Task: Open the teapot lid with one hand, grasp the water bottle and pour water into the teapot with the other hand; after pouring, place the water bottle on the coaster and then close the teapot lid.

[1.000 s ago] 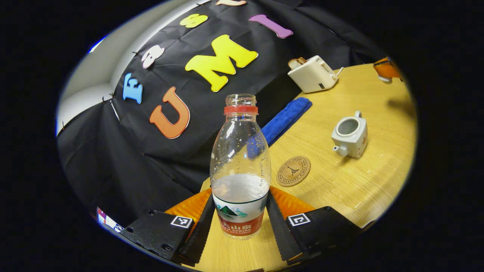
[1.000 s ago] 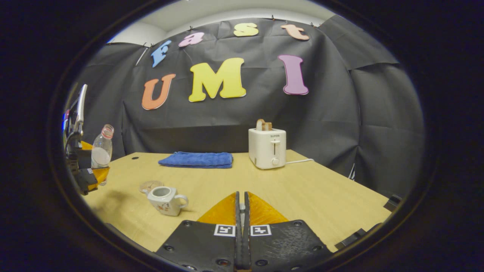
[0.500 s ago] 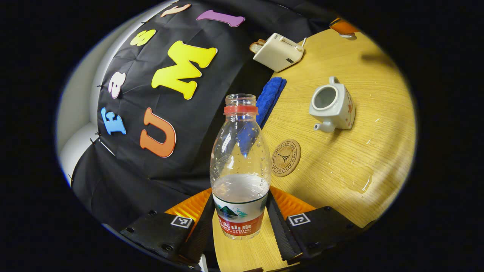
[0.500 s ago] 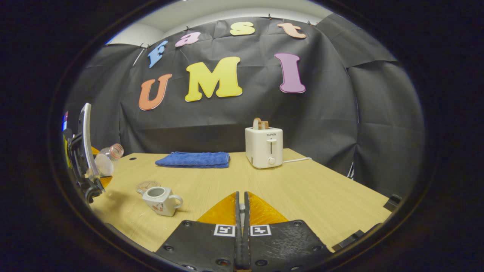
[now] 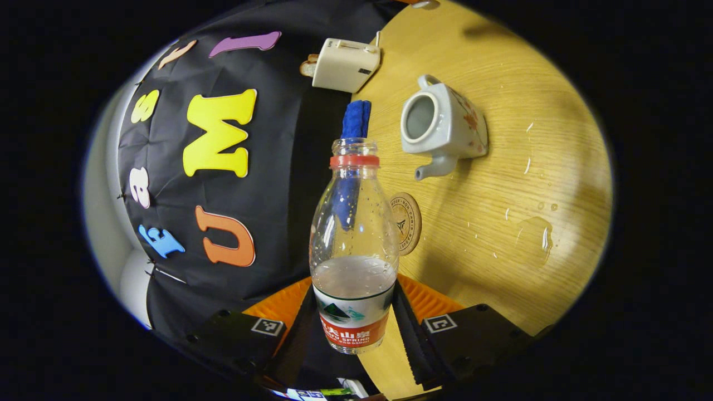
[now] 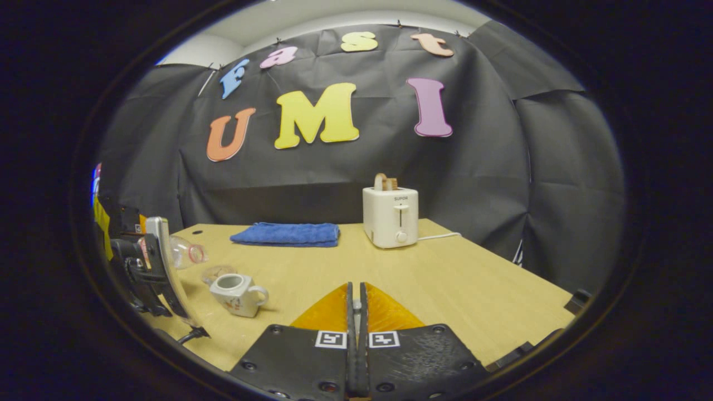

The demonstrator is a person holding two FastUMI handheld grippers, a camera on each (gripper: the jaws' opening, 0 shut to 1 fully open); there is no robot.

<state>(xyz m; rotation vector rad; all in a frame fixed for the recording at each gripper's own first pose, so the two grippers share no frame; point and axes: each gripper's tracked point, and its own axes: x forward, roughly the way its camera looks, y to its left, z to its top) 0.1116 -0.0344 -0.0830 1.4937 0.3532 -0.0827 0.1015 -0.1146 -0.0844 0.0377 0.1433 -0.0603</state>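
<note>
While left gripper (image 5: 355, 328) fingers clamp the part-full water bottle (image 5: 354, 245), the lidless teapot (image 5: 443, 125) looks empty.

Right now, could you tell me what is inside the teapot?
The teapot stands lidless, and its pale inner wall shows through the opening. Whether water lies at the bottom cannot be told; the depths are shadowed.

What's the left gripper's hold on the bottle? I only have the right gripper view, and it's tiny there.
Observer: From the left gripper view, both fingers of the left gripper press the water bottle at its label.
Operator: Water in it?
Observer: Yes, the level sits just above the label, and the neck has no cap.
Operator: Any spill?
Observer: A puddle lies on the table, apart from the teapot.
</note>
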